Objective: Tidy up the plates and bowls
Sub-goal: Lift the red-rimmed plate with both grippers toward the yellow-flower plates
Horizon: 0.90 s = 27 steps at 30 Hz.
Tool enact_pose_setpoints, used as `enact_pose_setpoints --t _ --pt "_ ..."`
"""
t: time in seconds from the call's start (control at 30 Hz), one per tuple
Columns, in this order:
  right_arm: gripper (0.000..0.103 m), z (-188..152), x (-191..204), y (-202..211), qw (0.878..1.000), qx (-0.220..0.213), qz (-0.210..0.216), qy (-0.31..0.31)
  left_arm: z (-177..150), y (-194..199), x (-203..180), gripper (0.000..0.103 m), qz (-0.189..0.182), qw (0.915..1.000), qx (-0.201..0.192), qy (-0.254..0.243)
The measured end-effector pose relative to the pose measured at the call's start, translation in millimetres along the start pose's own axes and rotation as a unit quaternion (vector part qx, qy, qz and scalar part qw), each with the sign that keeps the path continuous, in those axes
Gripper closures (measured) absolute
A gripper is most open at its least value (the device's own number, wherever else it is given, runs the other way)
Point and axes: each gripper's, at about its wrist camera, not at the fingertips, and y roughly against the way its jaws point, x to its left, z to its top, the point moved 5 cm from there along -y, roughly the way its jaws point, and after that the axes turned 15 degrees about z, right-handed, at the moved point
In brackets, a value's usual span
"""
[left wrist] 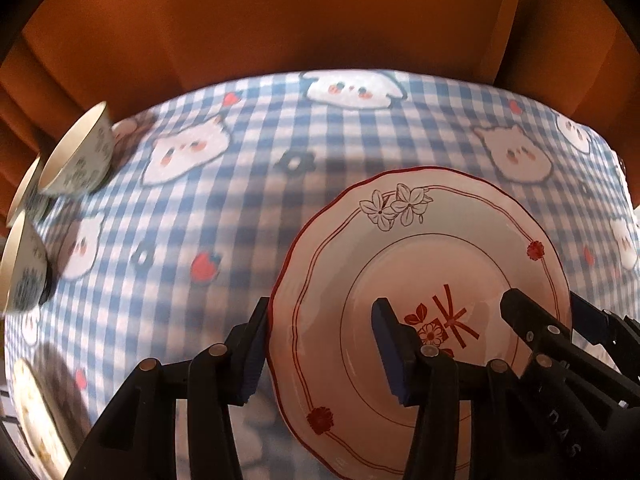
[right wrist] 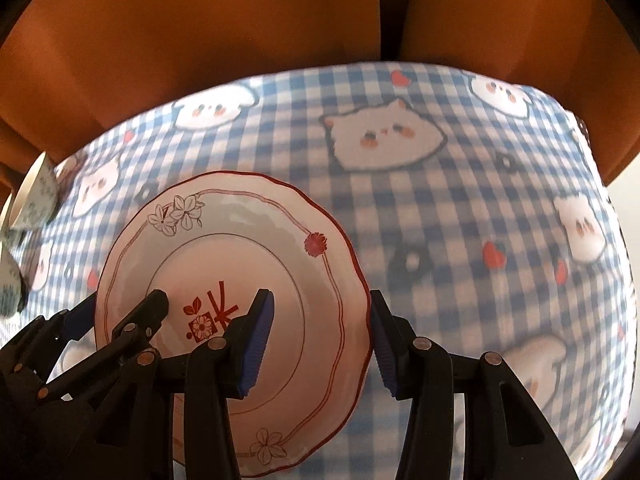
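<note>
A red-rimmed plate (left wrist: pixel 420 264) with flower drawings is held between both claws above the desk (left wrist: pixel 248 208), which is covered in a blue checked cloth with cat faces. The left claw (left wrist: pixel 320 354) grips the plate's left rim, one pad outside the edge and one over the plate's face. The right claw (right wrist: pixel 320 346) grips the opposite rim the same way. Three patterned bowls (left wrist: pixel 80 152) stand close together at the desk's far left edge
</note>
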Motion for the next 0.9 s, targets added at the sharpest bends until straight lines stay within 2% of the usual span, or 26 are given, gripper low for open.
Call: enact_pose_setpoints --t 0.23,0.37,0.67,0.9 --pt "0.052 -40.5 15.1 13.4 1.0 0.022 0.009 -0.001 -41.0 16.3 15.9 0.053 0.0 0.9998 0.008 -0.015" --pt "0.052 -54.2 21.3 17.2 0.999 0.031 0.01 0.008 -45.7 17.7 19.7 0.053 -0.003 0.9999 0.012 -0.008" --pt "0.052 -43.5 17.2 2.4 0.999 0.037 0.021 0.009 -38.3 13.8 18.3 0.05 0.005 1.0 0.008 -0.001" --pt "0.054 -36.0 16.4 -0.5 0.999 0.034 0.016 0.021 -31.9 12.6 15.3 0.05 0.013 0.9996 0.011 -0.022"
